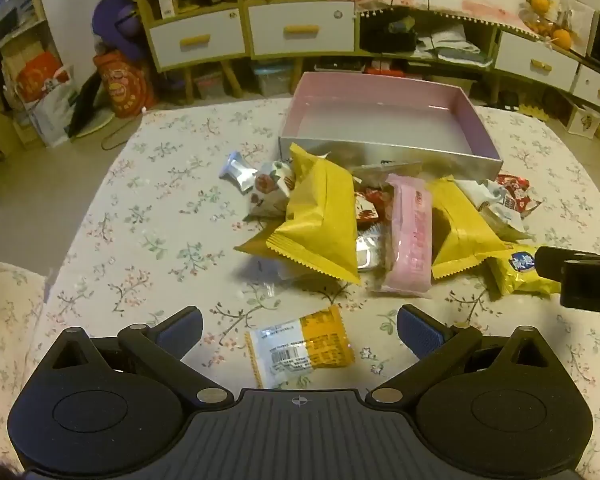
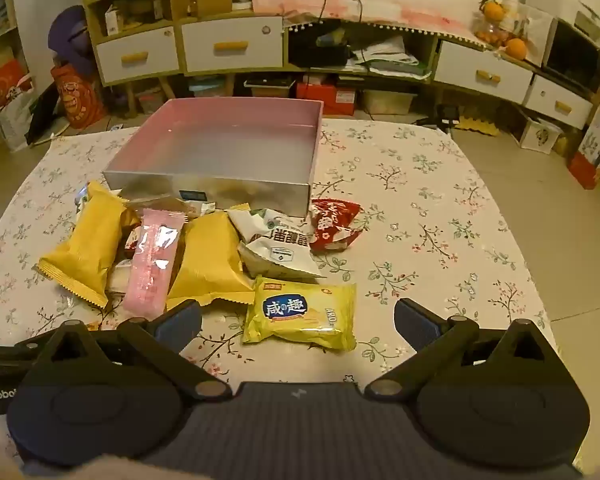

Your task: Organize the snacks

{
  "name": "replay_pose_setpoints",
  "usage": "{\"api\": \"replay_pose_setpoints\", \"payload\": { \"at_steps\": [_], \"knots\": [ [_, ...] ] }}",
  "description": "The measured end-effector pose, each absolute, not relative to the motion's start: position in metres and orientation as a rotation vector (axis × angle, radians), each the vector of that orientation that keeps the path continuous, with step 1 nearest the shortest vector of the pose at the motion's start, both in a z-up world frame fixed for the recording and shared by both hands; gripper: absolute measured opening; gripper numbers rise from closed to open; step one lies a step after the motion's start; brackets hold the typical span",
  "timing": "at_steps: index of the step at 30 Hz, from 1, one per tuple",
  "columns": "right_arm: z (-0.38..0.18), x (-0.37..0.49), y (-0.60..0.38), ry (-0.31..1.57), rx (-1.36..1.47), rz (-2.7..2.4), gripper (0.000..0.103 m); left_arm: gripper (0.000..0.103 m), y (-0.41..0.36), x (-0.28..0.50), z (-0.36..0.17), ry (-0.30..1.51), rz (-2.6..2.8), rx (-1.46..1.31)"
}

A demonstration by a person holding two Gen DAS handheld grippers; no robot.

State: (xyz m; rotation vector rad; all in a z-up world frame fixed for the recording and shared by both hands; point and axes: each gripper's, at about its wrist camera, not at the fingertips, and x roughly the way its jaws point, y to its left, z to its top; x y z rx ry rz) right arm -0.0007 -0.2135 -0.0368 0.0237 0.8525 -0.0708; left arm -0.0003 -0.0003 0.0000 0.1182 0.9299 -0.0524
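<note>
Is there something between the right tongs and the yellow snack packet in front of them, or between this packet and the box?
Nothing visible lies between the open right tongs and the yellow packet. Between the packet and the box, the white packets lie on the table, so the packet would likely have to be lifted over them.

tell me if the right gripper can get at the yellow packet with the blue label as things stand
Probably yes. The right gripper is open, and the yellow packet lies flat on the tablecloth between its fingers, clear of the pile, with nothing on top.
</note>
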Motion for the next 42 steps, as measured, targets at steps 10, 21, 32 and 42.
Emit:
{"api": "replay_pose_setpoints", "payload": {
  "at_steps": [10,21,32,42],
  "knots": [
    [-0.038,0.001,-0.206,0.851,0.013,-0.098,0.103,0.103,-0.001,0.0,-0.004,0.957,-0.07,0.105],
    [-0.038,-0.003,-0.204,0.855,-0.009,-0.083,0.103,0.103,-0.003,-0.004,-0.003,0.953,-0.074,0.109],
    [-0.037,-0.004,-0.202,0.855,-0.015,-0.082,0.103,0.103,-0.003,-0.004,-0.005,0.954,-0.074,0.109],
    [-0.038,-0.004,-0.204,0.853,-0.005,-0.087,0.103,0.103,-0.003,-0.004,-0.003,0.953,-0.072,0.107]
  ]
}}
